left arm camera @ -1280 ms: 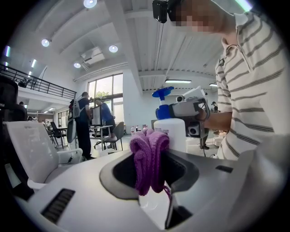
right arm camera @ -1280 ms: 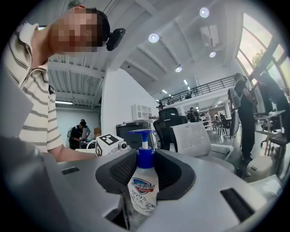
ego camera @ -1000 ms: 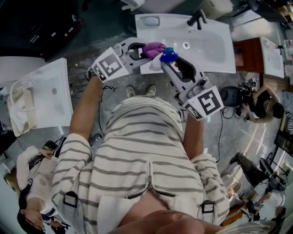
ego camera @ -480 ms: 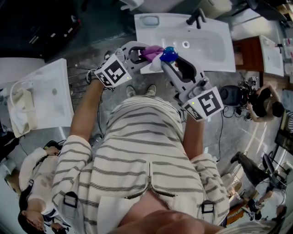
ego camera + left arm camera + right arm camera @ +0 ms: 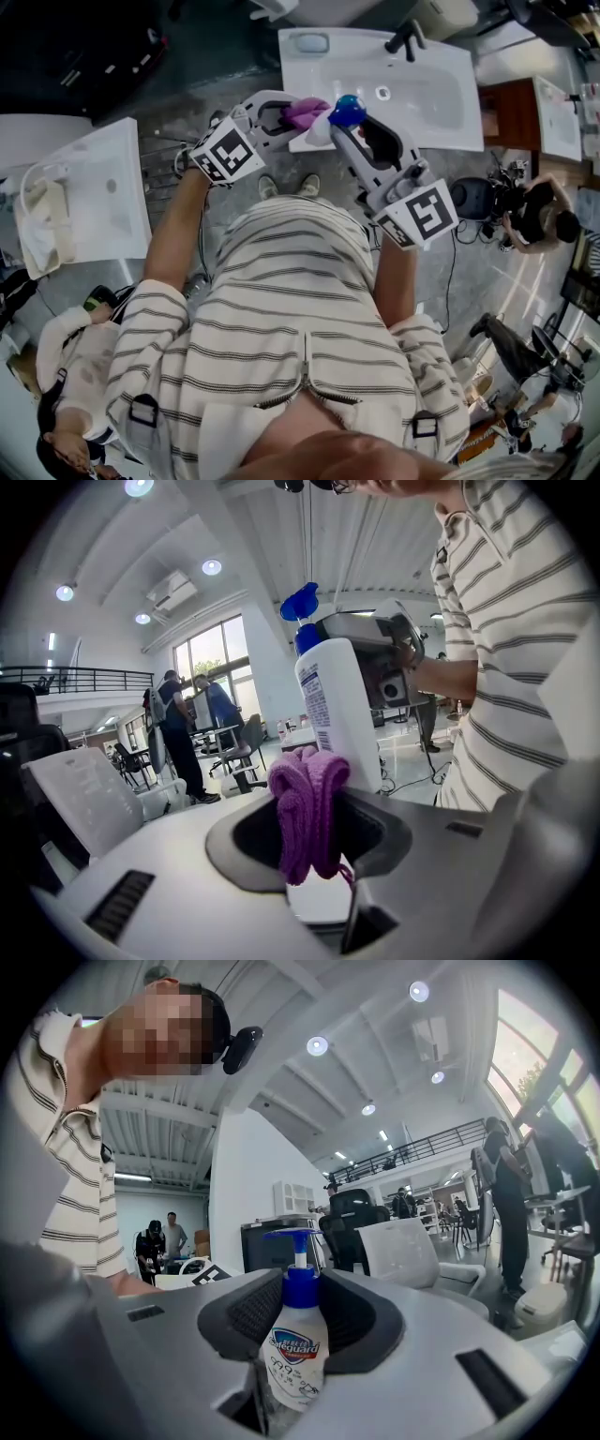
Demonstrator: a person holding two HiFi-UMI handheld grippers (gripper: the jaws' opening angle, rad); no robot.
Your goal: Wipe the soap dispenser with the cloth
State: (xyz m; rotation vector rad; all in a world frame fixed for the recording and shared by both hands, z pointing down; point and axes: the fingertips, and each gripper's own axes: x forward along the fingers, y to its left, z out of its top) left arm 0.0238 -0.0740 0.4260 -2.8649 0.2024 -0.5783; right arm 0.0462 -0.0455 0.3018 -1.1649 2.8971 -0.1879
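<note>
Person is wearing a cream short-sleeved shirt (image 5: 281, 309) with thin dark stripes, a front zip and dark strap buckles (image 5: 143, 410). Left tool (image 5: 292, 113) and right tool (image 5: 343, 131) are showing pale grey moulded shells. Each is carrying a white cube (image 5: 225, 150) with black square markers.

At left the cloth (image 5: 302, 113), soap dispenser (image 5: 345, 112) just right of it (close alongside), sink (image 5: 441, 94) beyond both

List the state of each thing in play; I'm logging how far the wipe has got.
soap dispenser: upright, pump on top, held off any surface.
cloth: bunched in folds, pinched, close against the dispenser's side.
left gripper: shut on the cloth.
right gripper: shut on the soap dispenser's body.
</note>
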